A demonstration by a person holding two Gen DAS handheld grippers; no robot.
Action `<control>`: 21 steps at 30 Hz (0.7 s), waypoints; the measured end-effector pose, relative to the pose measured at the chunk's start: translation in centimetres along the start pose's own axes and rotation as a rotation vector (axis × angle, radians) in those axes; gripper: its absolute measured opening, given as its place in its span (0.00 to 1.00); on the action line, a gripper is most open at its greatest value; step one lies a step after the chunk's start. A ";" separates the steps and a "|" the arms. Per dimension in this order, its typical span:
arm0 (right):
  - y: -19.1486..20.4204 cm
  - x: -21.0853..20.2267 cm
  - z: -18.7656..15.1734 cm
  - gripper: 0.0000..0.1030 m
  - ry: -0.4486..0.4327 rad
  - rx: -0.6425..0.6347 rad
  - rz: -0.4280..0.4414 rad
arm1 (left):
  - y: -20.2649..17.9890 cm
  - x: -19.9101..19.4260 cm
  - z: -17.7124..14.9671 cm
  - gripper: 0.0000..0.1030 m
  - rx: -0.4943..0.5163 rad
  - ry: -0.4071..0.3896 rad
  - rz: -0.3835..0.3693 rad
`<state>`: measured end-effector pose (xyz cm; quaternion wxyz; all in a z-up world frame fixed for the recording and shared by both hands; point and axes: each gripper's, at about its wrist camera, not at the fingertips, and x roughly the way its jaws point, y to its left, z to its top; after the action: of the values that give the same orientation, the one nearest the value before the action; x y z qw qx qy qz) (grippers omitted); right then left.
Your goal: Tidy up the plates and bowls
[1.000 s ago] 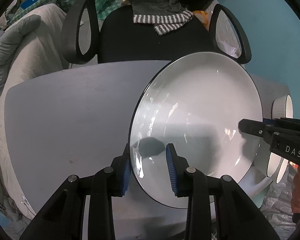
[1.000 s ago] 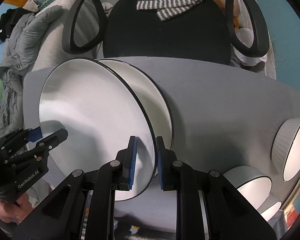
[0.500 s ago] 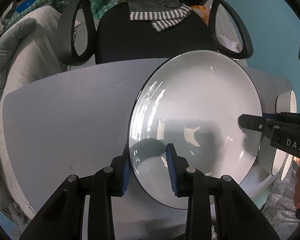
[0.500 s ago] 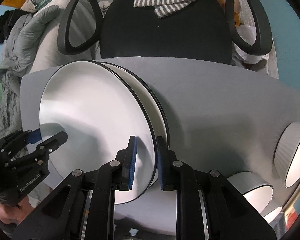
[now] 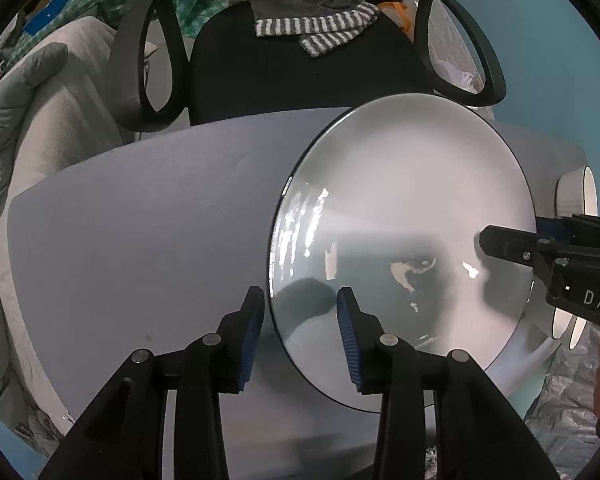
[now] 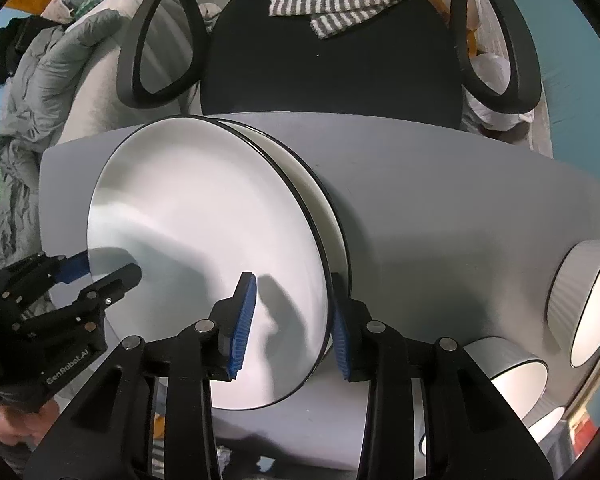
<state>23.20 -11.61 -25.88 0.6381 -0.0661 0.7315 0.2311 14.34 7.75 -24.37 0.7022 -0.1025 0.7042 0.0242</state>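
A large white plate with a black rim (image 5: pixel 404 216) lies on top of a second white plate (image 6: pixel 320 208) on the grey table (image 5: pixel 140 232); it also shows in the right wrist view (image 6: pixel 204 224). My left gripper (image 5: pixel 300 328) is open, its fingers either side of the top plate's left rim. My right gripper (image 6: pixel 292 320) is open, its fingers either side of the right rim. Each gripper shows in the other's view, the right one (image 5: pixel 512 240) and the left one (image 6: pixel 100 276).
Three white bowls stand at the table's right: one far (image 6: pixel 588 300), one nearer (image 6: pixel 508 368), one at the edge (image 6: pixel 548 424). A black office chair (image 5: pixel 300 76) with a striped cloth stands behind the table. Grey bedding (image 5: pixel 24 112) lies to the left.
Both grippers have opened and let go of the top plate. The plate has come down onto the lower plate, almost covering it.
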 end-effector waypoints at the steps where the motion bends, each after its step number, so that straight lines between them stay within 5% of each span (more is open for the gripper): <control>1: 0.0 0.0 -0.1 0.35 0.001 0.003 0.000 | 0.1 -0.1 0.0 0.40 -0.002 -0.001 -0.001; 16: -0.1 -0.9 -0.5 0.42 -0.001 0.034 0.005 | 0.6 -0.5 -0.2 0.40 -0.004 -0.002 -0.012; 21: 0.6 -1.4 -0.8 0.55 -0.023 -0.009 -0.088 | 0.6 -0.8 -0.5 0.40 0.000 -0.010 -0.016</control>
<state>22.55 -11.71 -24.33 0.6557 -0.0985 0.7194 0.2069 13.75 8.37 -23.62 0.7060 -0.1081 0.6997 0.0191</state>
